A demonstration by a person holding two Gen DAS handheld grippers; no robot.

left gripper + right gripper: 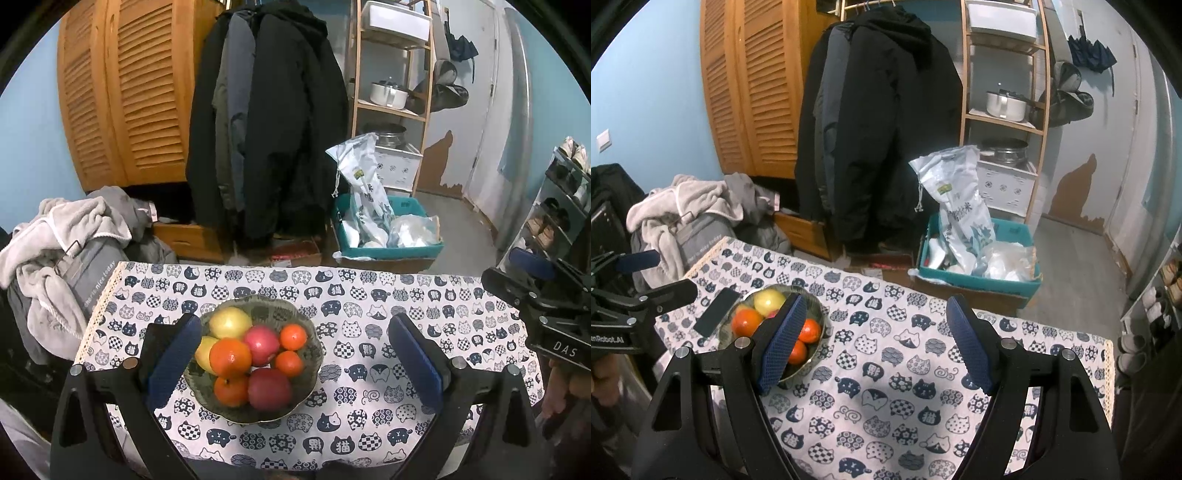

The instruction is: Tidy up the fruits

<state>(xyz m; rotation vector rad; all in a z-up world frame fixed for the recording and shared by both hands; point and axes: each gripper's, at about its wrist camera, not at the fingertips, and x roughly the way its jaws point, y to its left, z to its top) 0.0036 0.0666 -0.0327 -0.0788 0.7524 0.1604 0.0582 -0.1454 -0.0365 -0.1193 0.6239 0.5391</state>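
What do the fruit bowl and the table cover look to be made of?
The scalloped grey-green patterned bowl looks like glazed ceramic: its rim is wavy with a slight sheen, though that is not certain. The white cover with navy cat faces looks like matte woven cotton; a crocheted lace trim edges its left side.

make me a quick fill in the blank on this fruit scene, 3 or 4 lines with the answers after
1. All the fruit sits in one ___ on the tablecloth.
2. Both the left tongs and the right tongs are ___ and hold nothing.
3. The tablecloth is printed with ___ faces.
4. The oranges in the left wrist view number ___.

Answers: bowl; open; cat; four
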